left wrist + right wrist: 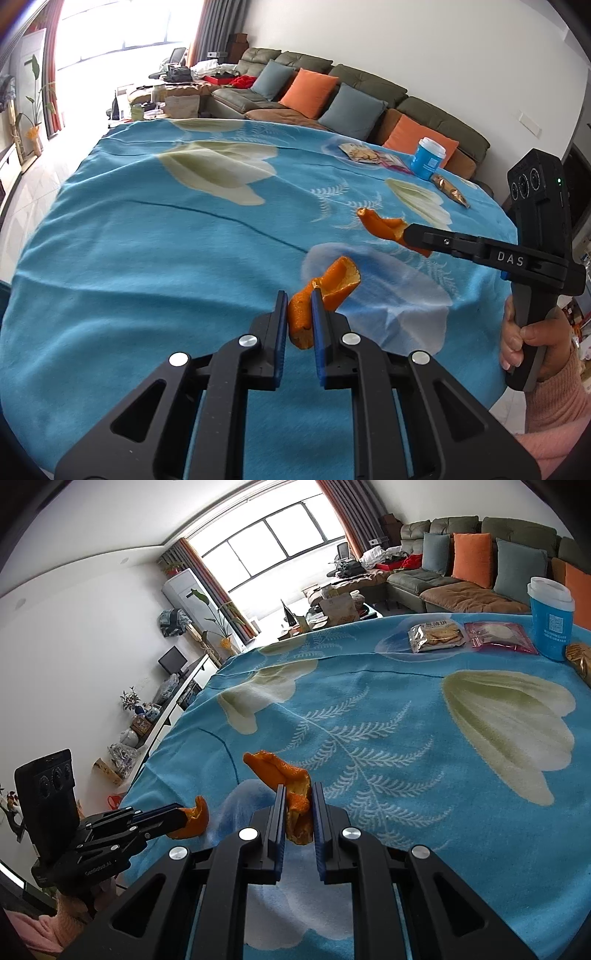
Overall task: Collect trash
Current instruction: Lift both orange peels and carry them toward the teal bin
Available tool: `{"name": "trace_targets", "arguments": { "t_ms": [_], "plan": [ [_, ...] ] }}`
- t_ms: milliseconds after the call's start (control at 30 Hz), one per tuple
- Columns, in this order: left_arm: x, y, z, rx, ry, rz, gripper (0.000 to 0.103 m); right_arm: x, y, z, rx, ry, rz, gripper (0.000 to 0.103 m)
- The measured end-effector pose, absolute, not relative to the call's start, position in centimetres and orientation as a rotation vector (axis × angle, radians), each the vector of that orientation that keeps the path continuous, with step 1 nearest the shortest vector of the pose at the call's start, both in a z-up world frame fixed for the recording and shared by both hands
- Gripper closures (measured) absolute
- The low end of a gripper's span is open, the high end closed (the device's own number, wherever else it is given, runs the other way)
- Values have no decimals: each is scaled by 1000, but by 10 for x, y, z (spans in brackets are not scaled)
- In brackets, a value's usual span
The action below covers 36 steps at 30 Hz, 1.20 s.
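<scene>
Both my grippers are loaded. Left gripper (300, 308) is pinching an orange peel strip (325, 291) between its blue pads, and most of the strip curls out beyond the tips. Right gripper (299, 805) is pressed onto a second peel piece (284, 775), same story: a big curled flap sticks out past the fingers. Both pieces look lifted clear of the blue floral blanket (147, 277), though I can't be sure by how much.

Risks, nearest first:
- Peel is thin, curved and slick inside. With only an edge in the pads, I judge either piece could slide out or tear if I swing fast.
- The two grippers are close together. In the left view the right one (410, 232) crosses just beside my peel, so the pieces or fingers could knock and drop one.
- No bin shows in either view, so I'd be carrying blind, with a long haul and more chance of a drop.
- A dropped peel lands on fuzzy blanket, hard to re-pinch flat.

Farther back, still uncollected: gold wrapper (452, 190), blue cup (430, 157), biscuit packet (437, 635), pink packet (498, 637). A wide sweep there could tip the cup.
</scene>
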State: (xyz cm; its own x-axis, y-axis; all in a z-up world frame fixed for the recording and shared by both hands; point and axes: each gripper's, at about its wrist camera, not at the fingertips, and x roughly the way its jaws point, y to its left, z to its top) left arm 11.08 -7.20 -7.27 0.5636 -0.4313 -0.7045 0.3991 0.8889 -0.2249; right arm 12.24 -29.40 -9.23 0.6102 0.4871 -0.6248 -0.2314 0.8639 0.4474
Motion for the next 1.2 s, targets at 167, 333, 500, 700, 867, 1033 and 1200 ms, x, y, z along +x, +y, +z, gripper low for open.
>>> {"name": "trace_targets", "arguments": {
  "t_ms": [167, 333, 500, 700, 867, 1033, 1200],
  "plan": [
    [105, -59, -80, -37, 860, -477, 77, 121, -284, -93, 334, 824, 440, 91],
    [98, -51, -87, -48, 857, -486, 71, 120, -279, -94, 334, 826, 445, 91],
    [93, -53, -89, -55, 855, -517, 90, 120, -275, -94, 333, 826, 447, 91],
    [90, -53, -89, -68, 845, -507, 91, 117, -272, -90, 333, 813, 457, 91],
    [87, -47, -83, -79, 824, -493, 91, 114, -264, -86, 329, 798, 478, 91],
    [83, -33, -73, -89, 795, -458, 91, 113, -254, -82, 332, 783, 503, 91],
    [79, -16, -64, -99, 771, -412, 91, 114, -245, -80, 334, 781, 530, 91]
  ]
}}
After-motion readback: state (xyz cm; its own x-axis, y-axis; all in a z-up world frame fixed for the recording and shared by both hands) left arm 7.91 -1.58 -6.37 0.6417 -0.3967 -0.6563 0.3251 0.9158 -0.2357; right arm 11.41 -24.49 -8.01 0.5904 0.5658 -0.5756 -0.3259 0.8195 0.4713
